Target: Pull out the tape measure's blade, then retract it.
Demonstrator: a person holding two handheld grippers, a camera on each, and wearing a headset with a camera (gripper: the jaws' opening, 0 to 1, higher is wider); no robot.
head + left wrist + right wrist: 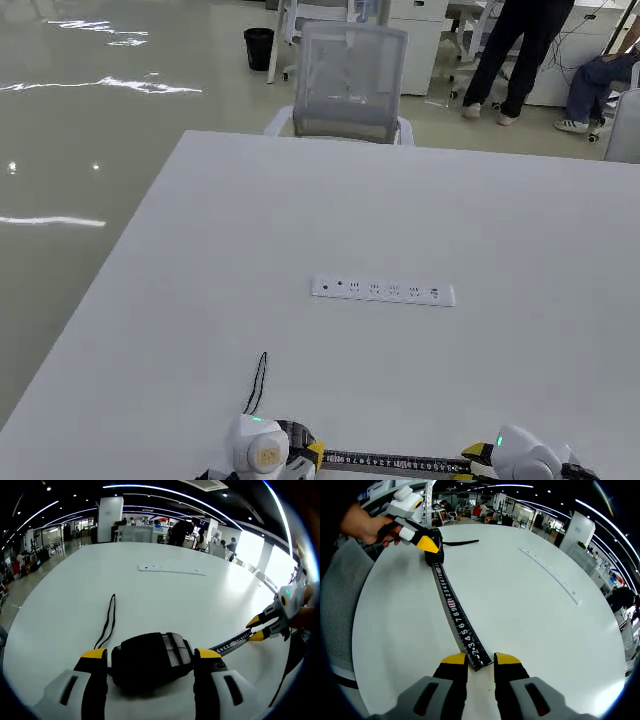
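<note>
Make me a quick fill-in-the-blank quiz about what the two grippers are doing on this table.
The left gripper is shut on the black ____ case. The right gripper pinches the tip of the pulled-out ____. A white ____ strip lies farther along the table.
Missing words: tape measure; blade; power.

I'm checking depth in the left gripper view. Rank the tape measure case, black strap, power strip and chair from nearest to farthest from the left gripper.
From the left gripper:
1. Tape measure case, held between its jaws.
2. Black strap, on the table just ahead, left.
3. Power strip, mid-table, farther ahead.
4. Chair, beyond the table's far edge.
</note>
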